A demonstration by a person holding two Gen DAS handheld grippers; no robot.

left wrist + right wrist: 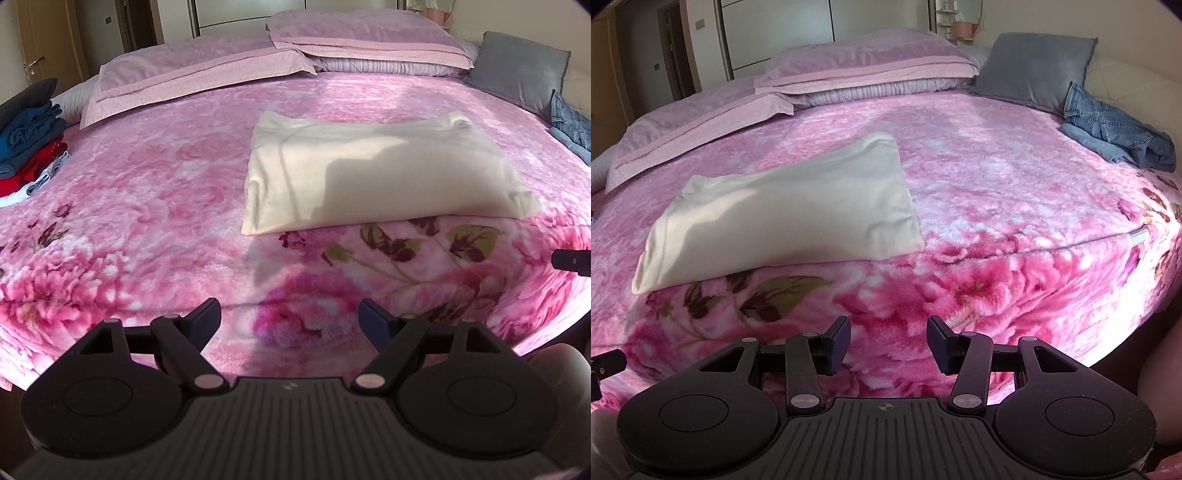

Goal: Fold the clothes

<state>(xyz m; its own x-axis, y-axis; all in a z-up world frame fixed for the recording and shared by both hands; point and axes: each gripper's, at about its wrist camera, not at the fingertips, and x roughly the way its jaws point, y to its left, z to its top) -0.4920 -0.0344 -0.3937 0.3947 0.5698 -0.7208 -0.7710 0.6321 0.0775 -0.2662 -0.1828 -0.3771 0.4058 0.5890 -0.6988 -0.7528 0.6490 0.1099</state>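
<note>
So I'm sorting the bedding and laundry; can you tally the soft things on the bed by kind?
Pink pillows: 2
Grey cushions: 1
Cream folded garments: 1
Unfolded jeans: 1
Stacks of folded clothes: 1
Total: 6

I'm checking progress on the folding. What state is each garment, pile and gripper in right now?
cream garment: folded into a flat rectangle, mid-bed.
jeans: crumpled, unfolded, beside the grey cushion.
pile of clothes: folded and stacked at the bed's left edge.
left gripper: open, empty, above the blanket.
right gripper: open, empty.
</note>
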